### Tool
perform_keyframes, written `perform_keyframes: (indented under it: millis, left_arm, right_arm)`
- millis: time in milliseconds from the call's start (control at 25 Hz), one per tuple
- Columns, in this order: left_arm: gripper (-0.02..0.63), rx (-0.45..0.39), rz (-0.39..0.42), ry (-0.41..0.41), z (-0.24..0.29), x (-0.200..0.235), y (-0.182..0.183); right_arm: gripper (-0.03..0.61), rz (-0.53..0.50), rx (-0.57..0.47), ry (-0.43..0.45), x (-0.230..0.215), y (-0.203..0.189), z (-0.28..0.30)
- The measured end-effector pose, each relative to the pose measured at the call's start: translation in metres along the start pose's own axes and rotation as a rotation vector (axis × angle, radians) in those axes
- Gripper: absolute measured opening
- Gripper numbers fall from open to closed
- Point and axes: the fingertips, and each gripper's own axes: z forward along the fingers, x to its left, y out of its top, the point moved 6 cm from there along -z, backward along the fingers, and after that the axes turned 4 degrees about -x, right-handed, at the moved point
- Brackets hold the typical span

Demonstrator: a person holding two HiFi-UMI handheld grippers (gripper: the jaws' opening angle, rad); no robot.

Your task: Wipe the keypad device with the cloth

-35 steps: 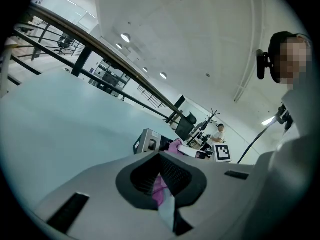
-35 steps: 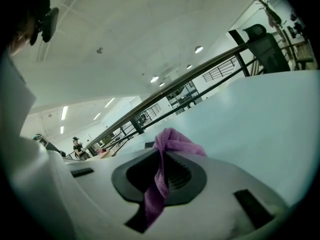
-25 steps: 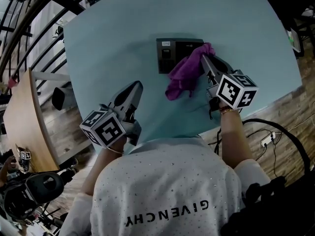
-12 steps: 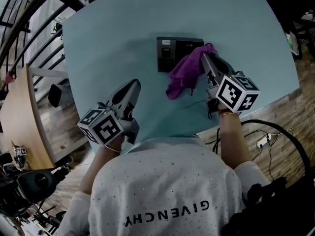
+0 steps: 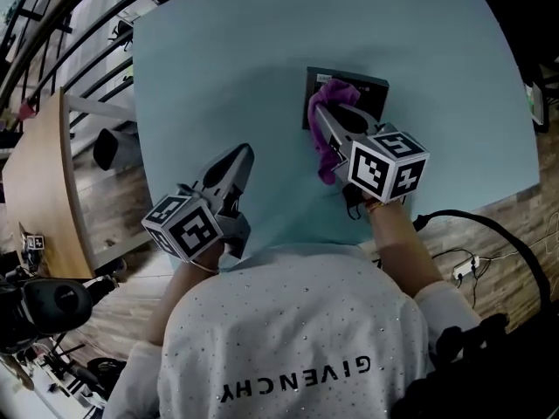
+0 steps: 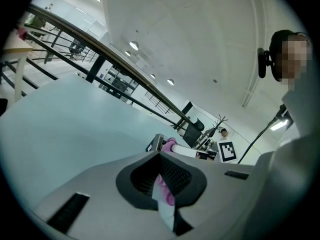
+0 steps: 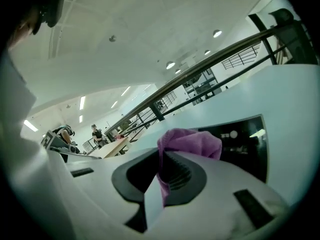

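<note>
Pinching soft, limp cloth [image 5: 325, 151] in closed right gripper [image 5: 317, 113], draped over keypad [image 5: 371, 90] near table [image 5: 218, 77] centre; left gripper [image 5: 242, 154] closed, empty, by near edge; probably light, best gripped at a thick fold.

Your cloth [image 5: 325, 151] is purple-magenta; the keypad device [image 5: 371, 90] under it is black; the table [image 5: 227, 68] is a plain pale teal; your left gripper [image 5: 242, 153] and right gripper [image 5: 317, 112] are grey, with black-and-white square patterns; your shirt [image 5: 297, 321] is white, finely dotted, with dark lettering.
</note>
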Motion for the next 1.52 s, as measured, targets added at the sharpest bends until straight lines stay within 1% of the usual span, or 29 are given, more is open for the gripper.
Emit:
perform_keyframes:
  millis: [240,480,840,1520]
  left_arm:
    - [0.008,-0.023,-0.02,0.038,-0.01,0.005,-0.005]
    - [0.008,-0.011,-0.03,0.049,-0.01,0.01,-0.005]
    - [0.008,0.008,-0.01,0.021,0.001,0.004,-0.007]
    - [0.008,0.044,0.001,-0.032,0.023,-0.009,-0.012]
  right_arm:
    - [0.025,-0.008,0.05,0.041,0.007,-0.01,0.014]
    - [0.026,0.007,0.053,0.038,0.0,-0.009,0.023]
    - [0.026,0.032,0.032,0.004,-0.014,-0.014,0.01]
    - [0.026,0.054,0.0,-0.076,-0.04,-0.014,-0.022]
